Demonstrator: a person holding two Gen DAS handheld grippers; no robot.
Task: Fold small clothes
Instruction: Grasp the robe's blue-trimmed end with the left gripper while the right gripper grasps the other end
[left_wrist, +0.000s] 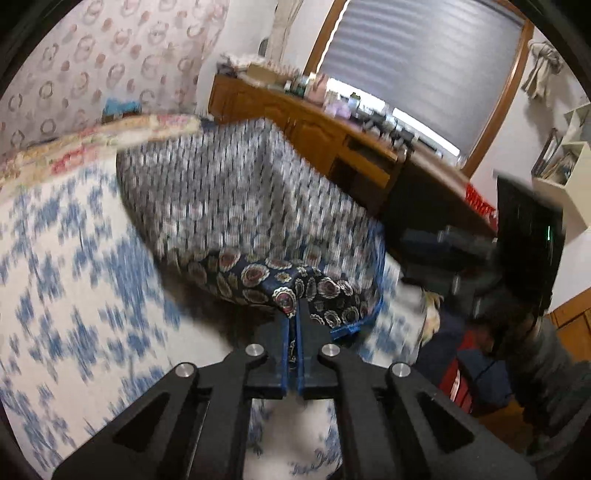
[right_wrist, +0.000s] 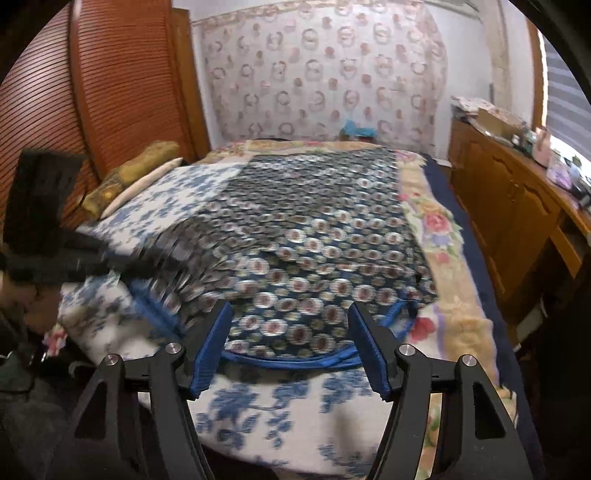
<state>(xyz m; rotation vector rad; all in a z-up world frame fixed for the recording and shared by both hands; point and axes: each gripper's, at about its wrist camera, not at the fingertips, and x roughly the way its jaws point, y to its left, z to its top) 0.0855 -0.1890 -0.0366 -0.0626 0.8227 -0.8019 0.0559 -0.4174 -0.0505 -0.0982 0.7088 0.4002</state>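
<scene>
Left gripper (left_wrist: 291, 317) with its blue-padded jaws pressed together on a fold of the patterned cloth (left_wrist: 229, 192), a dark blue fabric printed with round medallions and edged in bright blue. In the left wrist view the pinched corner rises off the bed cover (left_wrist: 62, 266), and the paler reverse side of the cloth hangs back from it in a motion-blurred sheet toward the far side of the bed. Right gripper (right_wrist: 290, 345) with its jaws spread wide and holding nothing; its blue pads (right_wrist: 210, 347) stand to either side of the near hem of the cloth (right_wrist: 317, 236), though whether they touch the fabric cannot be told. In the right wrist view most of the cloth lies flat across the middle of the bed, resting partly on the white-and-blue floral bed cover (right_wrist: 258, 410) and partly on a cream blanket with pink roses (right_wrist: 436, 229) along the right side; its left portion is lifted and blurred where the left gripper enters from the left edge. A wooden sideboard (right_wrist: 513, 206) stands beside the bed on the right, below a window blind (left_wrist: 417, 62), and rose-patterned wallpaper (right_wrist: 325, 74) covers the far wall.
</scene>
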